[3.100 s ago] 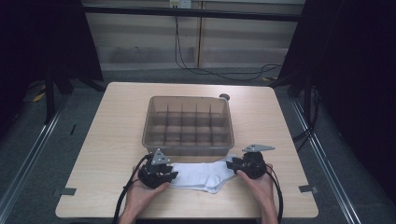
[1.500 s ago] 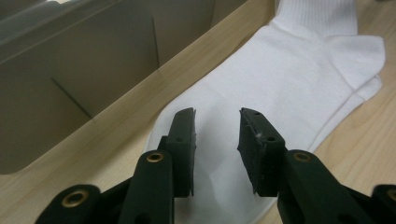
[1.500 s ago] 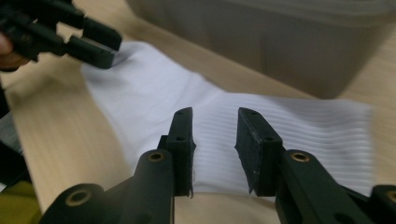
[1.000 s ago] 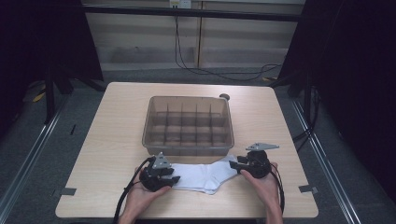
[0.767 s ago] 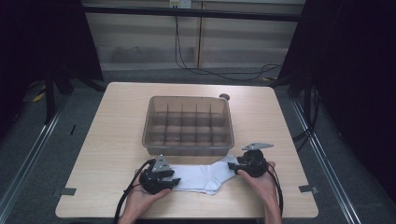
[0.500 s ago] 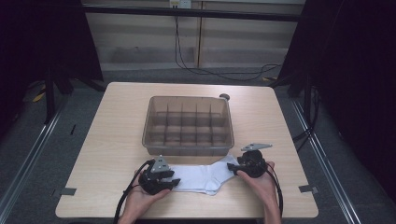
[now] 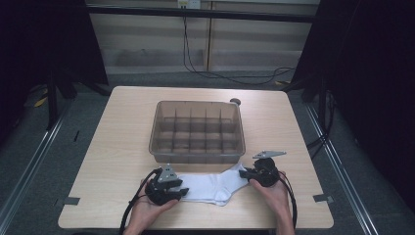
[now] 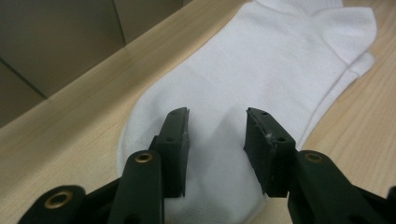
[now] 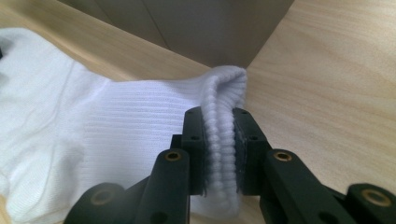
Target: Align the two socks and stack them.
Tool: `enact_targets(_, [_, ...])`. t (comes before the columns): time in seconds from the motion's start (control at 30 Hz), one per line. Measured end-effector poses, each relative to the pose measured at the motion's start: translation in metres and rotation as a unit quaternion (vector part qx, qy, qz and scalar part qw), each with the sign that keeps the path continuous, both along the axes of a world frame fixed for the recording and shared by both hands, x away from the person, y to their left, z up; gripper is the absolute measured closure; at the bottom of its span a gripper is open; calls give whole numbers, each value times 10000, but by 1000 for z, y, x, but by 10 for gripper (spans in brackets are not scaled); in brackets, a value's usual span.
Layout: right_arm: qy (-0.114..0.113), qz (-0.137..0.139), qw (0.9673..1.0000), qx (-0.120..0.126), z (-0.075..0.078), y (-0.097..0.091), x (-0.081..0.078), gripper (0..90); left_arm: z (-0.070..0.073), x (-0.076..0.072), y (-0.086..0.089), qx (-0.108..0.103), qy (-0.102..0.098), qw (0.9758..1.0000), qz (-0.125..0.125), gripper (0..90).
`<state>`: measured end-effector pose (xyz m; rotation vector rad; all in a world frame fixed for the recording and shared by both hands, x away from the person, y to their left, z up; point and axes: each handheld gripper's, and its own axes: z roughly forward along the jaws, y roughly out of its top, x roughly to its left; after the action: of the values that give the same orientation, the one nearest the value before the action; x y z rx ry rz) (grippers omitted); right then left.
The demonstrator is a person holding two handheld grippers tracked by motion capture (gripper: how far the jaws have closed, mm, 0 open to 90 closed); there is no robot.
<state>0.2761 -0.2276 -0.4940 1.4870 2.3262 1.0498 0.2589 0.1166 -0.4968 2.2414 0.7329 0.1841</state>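
Since the earlier frames the right gripper (image 7: 250, 175) has been edged slightly inward along the front of the table, and its jaws have just been closing; the ribbed cuff of the white cotton socks (image 7: 211, 186) is now pinched between them. In the right gripper view the black pads (image 9: 243, 140) are pressed on both sides of the bunched cuff (image 9: 223, 140), which is lifted into a fold above the light wooden table (image 7: 117, 147).

The socks are laid flat just in front of the clear plastic compartment box (image 7: 197, 131), on the side nearest the person, and are seen as two layers stacked one on the other. The toe end is covered by the left gripper (image 7: 180, 192), at the box's front left corner; the cuff end is held off the box's front right corner.

In the left gripper view the left gripper's jaws are set partly apart over the toe of the socks (image 8: 261, 70), with a gap of white fabric shown between them; whether the fabric is gripped cannot be told. Both grippers are steadied by the person's hands (image 7: 274, 196), brought in from the near edge of the table.
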Motion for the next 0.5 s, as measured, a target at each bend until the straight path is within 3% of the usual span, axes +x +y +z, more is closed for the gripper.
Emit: enact_targets(0.5, [-205, -35, 9991, 366, 17, -9, -9, 779, 0, -4, -3, -17, -28, 10000, -43, 598])
